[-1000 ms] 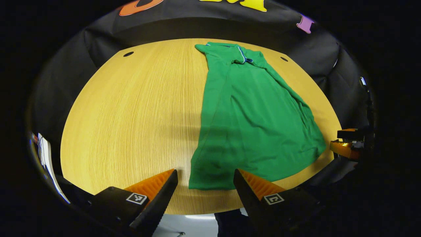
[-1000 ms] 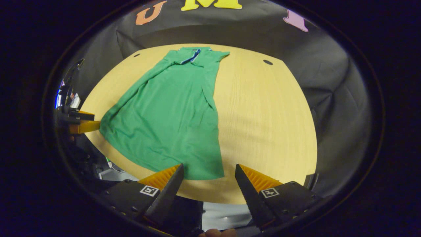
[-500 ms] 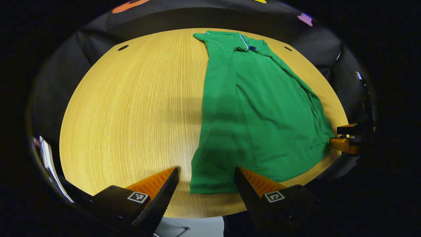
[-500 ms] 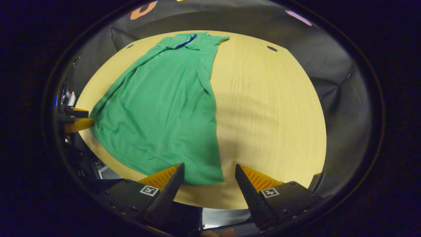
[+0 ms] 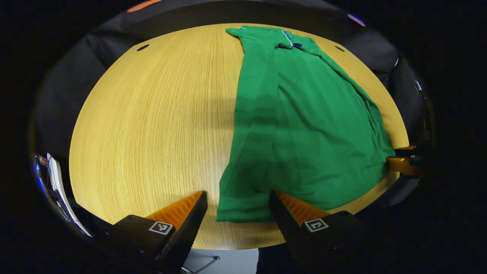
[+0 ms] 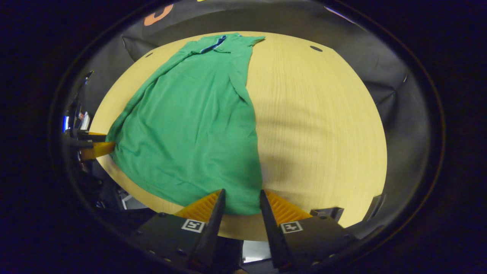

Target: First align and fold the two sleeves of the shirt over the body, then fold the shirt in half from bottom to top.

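Narrowed since before, the right claw [image 6: 241, 195] straddles the shirt [image 6: 198, 114] hem at the worktop [image 6: 315, 125] near edge. Left claw [image 5: 237, 196] gapes wide at the other hem corner.

Bare table [image 5: 152, 125] beside shirt [image 5: 304, 125]

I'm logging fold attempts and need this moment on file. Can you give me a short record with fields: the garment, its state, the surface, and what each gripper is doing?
garment: green shirt, collar at the far end
state: sleeves folded over the body; bottom-to-top fold not yet done
surface: round wooden table
left gripper: fingers wide apart, straddling one bottom hem corner
right gripper: fingers narrowed around the other hem corner; contact on both sides not certain
likely next: grip both corners and lift the hem toward the collar
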Available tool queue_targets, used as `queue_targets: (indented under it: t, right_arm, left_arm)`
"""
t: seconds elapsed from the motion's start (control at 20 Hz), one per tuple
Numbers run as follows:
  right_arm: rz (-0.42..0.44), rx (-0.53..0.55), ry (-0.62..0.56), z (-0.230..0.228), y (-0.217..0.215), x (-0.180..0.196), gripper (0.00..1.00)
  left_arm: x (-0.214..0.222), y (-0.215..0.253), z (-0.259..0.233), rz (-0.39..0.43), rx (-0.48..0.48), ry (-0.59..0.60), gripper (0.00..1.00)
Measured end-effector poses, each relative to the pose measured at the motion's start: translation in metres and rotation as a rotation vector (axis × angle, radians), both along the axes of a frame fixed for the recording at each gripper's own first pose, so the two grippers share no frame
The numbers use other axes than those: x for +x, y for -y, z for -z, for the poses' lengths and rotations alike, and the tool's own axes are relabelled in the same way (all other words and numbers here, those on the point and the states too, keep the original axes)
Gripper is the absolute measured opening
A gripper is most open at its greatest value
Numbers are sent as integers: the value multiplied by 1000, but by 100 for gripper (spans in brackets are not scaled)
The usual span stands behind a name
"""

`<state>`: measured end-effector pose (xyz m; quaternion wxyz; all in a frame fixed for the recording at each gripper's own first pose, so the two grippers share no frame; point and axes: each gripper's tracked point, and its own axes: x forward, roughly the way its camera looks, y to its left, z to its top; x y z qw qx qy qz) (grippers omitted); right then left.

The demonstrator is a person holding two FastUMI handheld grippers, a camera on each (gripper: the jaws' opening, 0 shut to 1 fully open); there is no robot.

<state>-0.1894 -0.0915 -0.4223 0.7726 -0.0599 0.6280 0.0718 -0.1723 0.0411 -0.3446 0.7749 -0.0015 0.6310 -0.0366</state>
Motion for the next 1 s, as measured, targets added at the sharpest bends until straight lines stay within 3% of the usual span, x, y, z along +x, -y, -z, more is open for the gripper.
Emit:
queue_targets:
  t: [0.05, 0.1, 0.2, 0.25, 0.3, 0.35, 0.65, 1.0]
  right_arm:
    - [2, 14, -7, 0, -4, -2, 43]
    - [7, 24, -7, 0, -7, -3, 36]
    - [17, 41, -20, 0, -10, -3, 6]
    - [23, 54, -27, 1, -12, -4, 6]
    - [41, 66, -39, 1, -13, -5, 6]
    - [47, 80, -51, 1, -13, -7, 0]
    - [65, 98, -27, -20, -11, 2, 0]
    - [101, 135, 38, -56, -10, 35, 0]
  left_arm:
    - [1, 6, -4, 1, -2, -11, 98]
    - [3, 12, -9, -3, -7, -12, 94]
    - [9, 23, -20, -55, -33, -13, 47]
    - [13, 30, -26, -72, -49, -20, 20]
    - [16, 35, -34, -75, -64, -28, 13]
    - [20, 42, -40, -79, -82, -40, 9]
    - [67, 79, -113, -118, -180, -38, 7]
    - [160, 127, -224, -134, -281, 28, 6]
